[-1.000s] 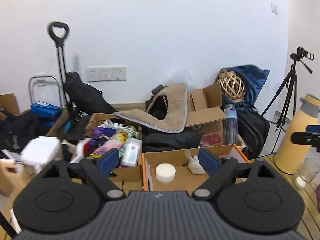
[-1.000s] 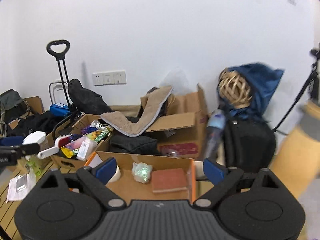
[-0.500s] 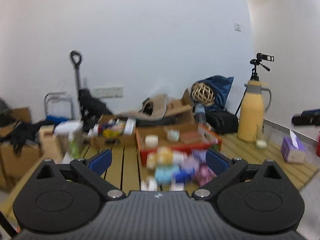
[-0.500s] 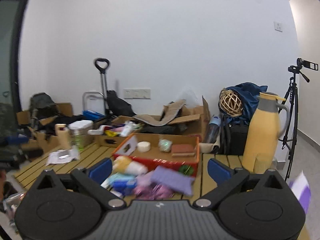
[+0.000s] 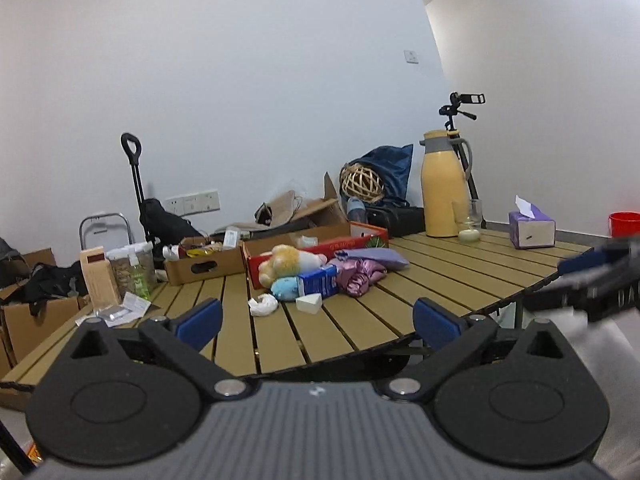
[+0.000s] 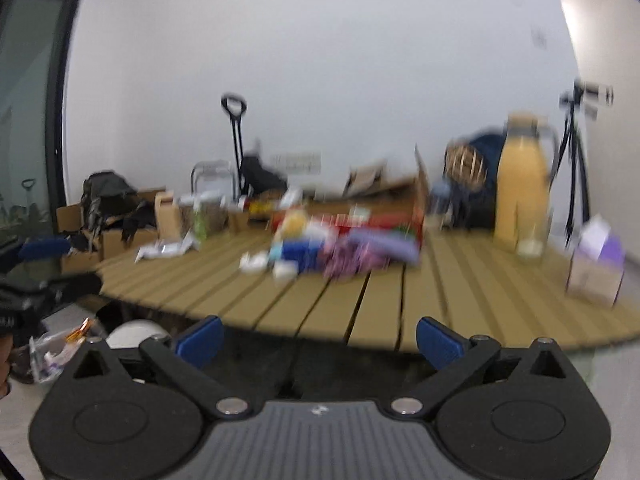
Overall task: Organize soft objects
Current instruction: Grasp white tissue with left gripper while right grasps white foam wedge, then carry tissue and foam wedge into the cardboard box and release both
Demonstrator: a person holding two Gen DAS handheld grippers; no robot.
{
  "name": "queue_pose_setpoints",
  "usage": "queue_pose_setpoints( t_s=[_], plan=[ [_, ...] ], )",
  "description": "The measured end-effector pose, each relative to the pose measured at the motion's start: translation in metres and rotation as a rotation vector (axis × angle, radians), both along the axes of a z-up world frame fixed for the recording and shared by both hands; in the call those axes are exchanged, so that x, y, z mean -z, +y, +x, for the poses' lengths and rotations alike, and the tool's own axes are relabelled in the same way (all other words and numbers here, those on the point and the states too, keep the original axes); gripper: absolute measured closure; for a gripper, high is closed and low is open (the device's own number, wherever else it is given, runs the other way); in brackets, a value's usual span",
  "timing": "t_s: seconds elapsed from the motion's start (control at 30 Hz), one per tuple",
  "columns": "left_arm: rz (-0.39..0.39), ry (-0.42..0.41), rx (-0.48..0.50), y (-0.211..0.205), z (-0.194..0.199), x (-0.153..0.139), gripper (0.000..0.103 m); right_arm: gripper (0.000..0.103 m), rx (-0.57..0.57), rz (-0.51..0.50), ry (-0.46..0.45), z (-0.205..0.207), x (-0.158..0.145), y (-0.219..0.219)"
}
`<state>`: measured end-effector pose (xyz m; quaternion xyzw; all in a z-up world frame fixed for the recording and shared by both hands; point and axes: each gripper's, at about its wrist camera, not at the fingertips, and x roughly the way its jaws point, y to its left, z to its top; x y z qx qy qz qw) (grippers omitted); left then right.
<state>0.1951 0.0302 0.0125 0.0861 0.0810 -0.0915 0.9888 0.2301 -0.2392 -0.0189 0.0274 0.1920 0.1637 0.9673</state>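
Observation:
A heap of soft things lies mid-table: an orange and white plush [image 5: 285, 261], a light blue plush [image 5: 285, 288], a shiny pink cloth [image 5: 362, 276], a purple pouch [image 5: 374, 257], a blue carton [image 5: 318, 280] and crumpled white tissue [image 5: 263, 305]. A red-sided cardboard tray [image 5: 320, 246] stands behind them. My left gripper [image 5: 318, 320] is open and empty, back at the table's near edge. My right gripper [image 6: 318, 340] is open and empty, off the near edge; its view is blurred, and the heap [image 6: 320, 254] shows ahead. The right gripper also shows in the left wrist view [image 5: 592, 280].
A yellow thermos [image 5: 444, 192], a glass candle jar [image 5: 469, 228] and a purple tissue box [image 5: 531, 226] stand at the right of the slatted table [image 5: 400, 320]. Cardboard boxes [image 5: 204, 266], jars and clutter crowd the left and back. A tripod [image 5: 460, 120] stands behind.
Both grippers have pulled back and away from the tray to the table's near edge. The whole table and the heap have come into view. Both stayed open.

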Motion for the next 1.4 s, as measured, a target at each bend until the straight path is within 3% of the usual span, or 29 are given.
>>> queue_pose_setpoints(
  t_s=[0.17, 0.3, 0.43, 0.5, 0.57, 0.63, 0.77, 0.93, 1.0, 1.13, 1.2, 1.27, 1.4],
  plan=[
    [-0.034, 0.067, -0.031, 0.000, 0.021, 0.016, 0.000, 0.001, -0.005, -0.030, 0.031, 0.012, 0.013, 0.009],
    [-0.077, 0.136, -0.063, 0.009, 0.048, 0.027, 0.000, 0.016, -0.041, 0.013, 0.127, 0.041, 0.020, 0.013],
    [-0.121, 0.182, -0.121, 0.022, 0.086, 0.035, 0.002, 0.023, -0.041, -0.010, 0.105, 0.070, 0.022, 0.029],
    [-0.125, 0.216, -0.169, 0.027, 0.112, 0.037, 0.009, 0.030, -0.056, -0.009, 0.104, 0.093, 0.021, 0.039],
    [-0.125, 0.263, -0.216, 0.034, 0.144, 0.039, 0.024, 0.031, -0.064, -0.005, 0.114, 0.120, 0.022, 0.049],
    [-0.137, 0.296, -0.234, 0.042, 0.181, 0.039, 0.030, 0.033, -0.077, 0.001, 0.121, 0.151, 0.023, 0.060],
    [-0.142, 0.345, -0.230, 0.053, 0.255, 0.039, 0.040, 0.044, -0.115, 0.011, 0.165, 0.219, 0.028, 0.088],
    [-0.128, 0.387, -0.196, 0.053, 0.334, 0.044, 0.043, 0.056, -0.147, -0.002, 0.224, 0.293, 0.041, 0.125],
    [-0.125, 0.401, -0.183, 0.052, 0.352, 0.050, 0.044, 0.059, -0.160, -0.008, 0.229, 0.310, 0.045, 0.136],
    [-0.168, 0.481, -0.157, 0.056, 0.375, 0.061, 0.059, 0.066, -0.171, -0.014, 0.230, 0.329, 0.050, 0.146],
    [-0.193, 0.477, -0.157, 0.058, 0.375, 0.061, 0.068, 0.071, -0.187, -0.006, 0.231, 0.332, 0.050, 0.146],
    [-0.193, 0.471, -0.151, 0.057, 0.373, 0.061, 0.083, 0.073, -0.193, -0.014, 0.223, 0.332, 0.050, 0.147],
    [-0.193, 0.451, -0.156, 0.056, 0.365, 0.056, 0.089, 0.078, -0.198, -0.021, 0.214, 0.327, 0.049, 0.145]
  ],
)
